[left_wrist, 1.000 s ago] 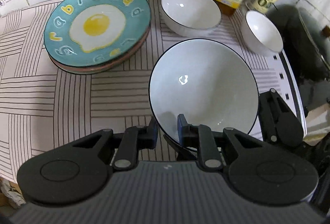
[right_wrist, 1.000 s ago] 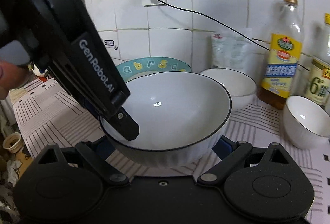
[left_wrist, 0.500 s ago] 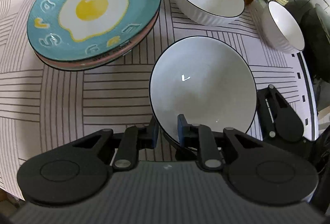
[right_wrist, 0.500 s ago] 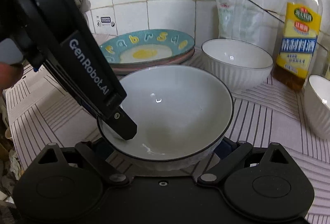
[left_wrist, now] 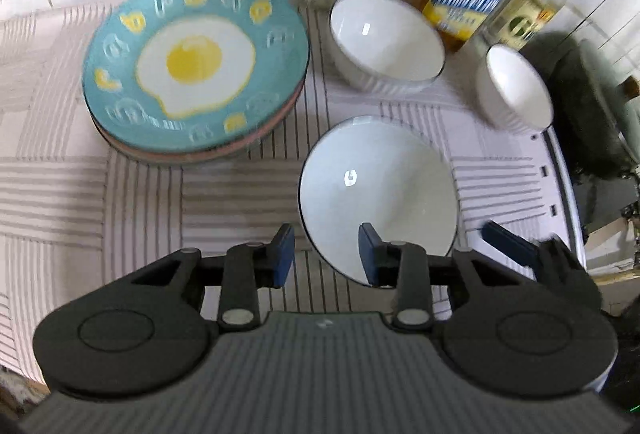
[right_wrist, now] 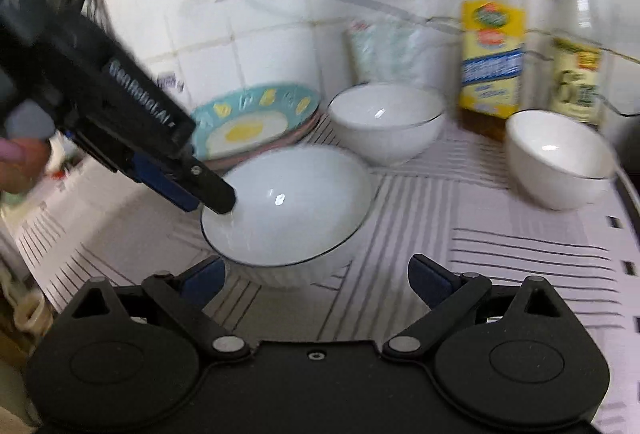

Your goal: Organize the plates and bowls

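Big bowl [left_wrist: 378,190] sits on the table [left_wrist: 120,194] just right-front of the egg plate [left_wrist: 196,70], left claw [left_wrist: 326,254] just opening with rim between, right claw [right_wrist: 316,278] wide, empty; risk: retreating pad snags rim, tips bowl.

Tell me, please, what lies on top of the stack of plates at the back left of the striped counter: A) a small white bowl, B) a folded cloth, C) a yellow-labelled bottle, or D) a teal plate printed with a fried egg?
D: the teal plate printed with a fried egg sits topmost on the stack, with pinkish plate edges showing beneath it and nothing resting on it.
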Motion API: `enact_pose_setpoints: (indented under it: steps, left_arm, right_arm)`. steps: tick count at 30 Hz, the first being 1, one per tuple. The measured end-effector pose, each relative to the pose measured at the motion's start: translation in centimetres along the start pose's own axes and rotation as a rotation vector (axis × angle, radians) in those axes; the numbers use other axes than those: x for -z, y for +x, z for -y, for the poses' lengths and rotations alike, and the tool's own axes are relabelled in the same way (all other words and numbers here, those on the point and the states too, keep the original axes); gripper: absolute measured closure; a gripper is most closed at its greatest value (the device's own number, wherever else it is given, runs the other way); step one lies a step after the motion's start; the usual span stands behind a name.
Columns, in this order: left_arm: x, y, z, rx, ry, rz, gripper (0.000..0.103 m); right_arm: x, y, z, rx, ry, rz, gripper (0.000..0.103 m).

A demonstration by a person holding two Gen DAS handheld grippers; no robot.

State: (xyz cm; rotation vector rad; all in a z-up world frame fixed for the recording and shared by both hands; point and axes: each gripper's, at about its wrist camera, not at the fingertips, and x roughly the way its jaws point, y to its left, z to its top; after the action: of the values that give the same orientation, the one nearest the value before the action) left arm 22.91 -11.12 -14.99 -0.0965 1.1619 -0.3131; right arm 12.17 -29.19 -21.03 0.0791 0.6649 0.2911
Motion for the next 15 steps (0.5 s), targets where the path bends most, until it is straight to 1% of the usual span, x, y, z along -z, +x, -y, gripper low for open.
enact_pose_setpoints:
  steps: [2,4,5,7,8,10,12,15]
  left_arm:
    - [-0.4,-1.2,0.1,0.003,0.021,0.044,0.067]
    - [-1.2,-2.2,0.5,0.009,0.046,0.083,0.065]
    - [-1.6,-2.6,0.7,0.012,0.061,0.1,0.064]
    - [-2.6,-3.2,1.0,0.018,0.093,0.126,0.064]
    - [-3.0,-3.6,1.1,0.021,0.11,0.133,0.063]
    - [-3.9,-3.9,1.3,0.032,0.139,0.141,0.063]
    - [-5.0,-3.8,1.4,0.048,0.165,0.142,0.063]
    - [-6.6,-3.3,1.8,0.06,0.211,0.141,0.063]
  right_arm:
    - [-0.7,-1.8,0.7,-0.003,0.038,0.02,0.004]
    - [-1.8,-3.2,1.4,-0.009,0.089,0.032,0.007]
    - [-2.4,-3.5,1.8,-0.013,0.119,0.038,0.01]
    - [-4.1,-3.7,2.5,-0.021,0.183,0.044,0.012]
    - [-4.8,-3.8,2.8,-0.025,0.208,0.046,0.013]
    - [-6.1,-3.8,3.0,-0.023,0.247,0.044,0.018]
    - [-7.6,-3.0,3.3,-0.01,0.271,0.034,0.021]
    - [-9.0,-2.3,3.5,0.009,0.295,0.023,0.026]
